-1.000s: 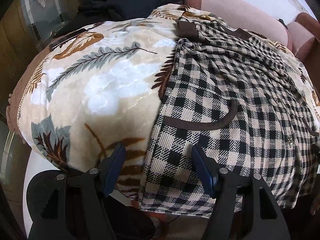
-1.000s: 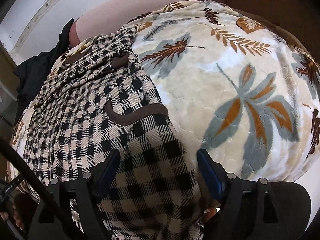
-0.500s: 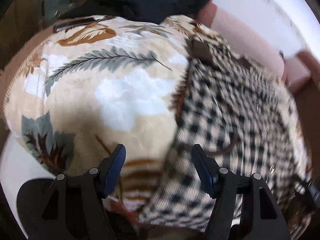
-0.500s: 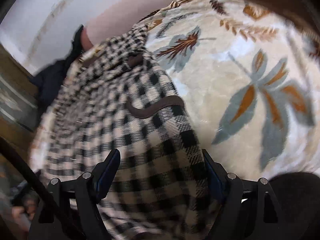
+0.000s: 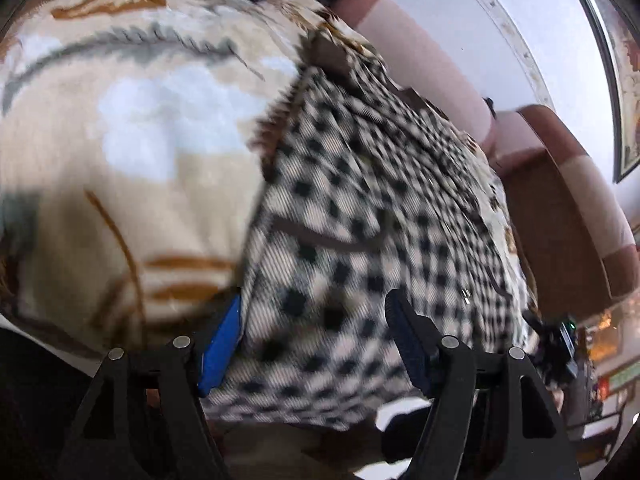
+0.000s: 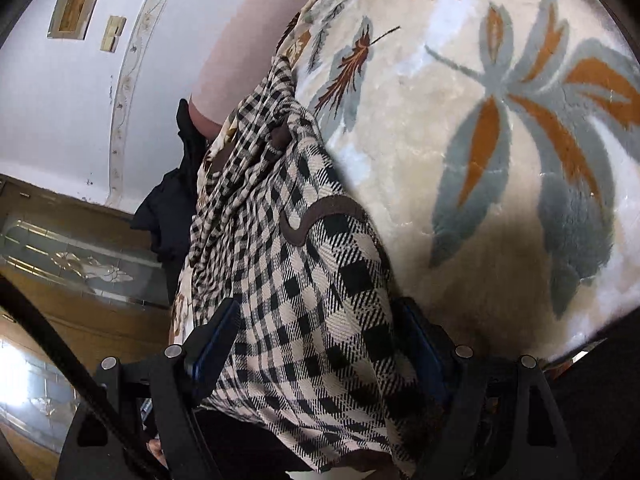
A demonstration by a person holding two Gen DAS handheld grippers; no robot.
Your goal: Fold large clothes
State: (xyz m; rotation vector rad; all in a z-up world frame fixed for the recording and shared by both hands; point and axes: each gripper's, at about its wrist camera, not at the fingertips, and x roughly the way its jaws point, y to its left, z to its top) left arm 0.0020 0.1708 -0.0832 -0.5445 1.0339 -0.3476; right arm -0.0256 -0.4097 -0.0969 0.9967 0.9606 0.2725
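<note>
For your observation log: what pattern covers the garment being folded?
Black-and-cream check on the garment, clearest in the right wrist view.

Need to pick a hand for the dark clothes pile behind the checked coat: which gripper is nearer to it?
Left. Its gripper is at the coat's hem corner on the pile's side; the right gripper straddles the opposite corner.

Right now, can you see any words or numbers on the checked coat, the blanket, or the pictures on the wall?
None can be read.
Checked coat: squares and brown trim only.
Leaf blanket: leaves only.
Framed picture on the wall: too small to tell.
Clutter at the left camera's right edge: too blurred to read.
</note>
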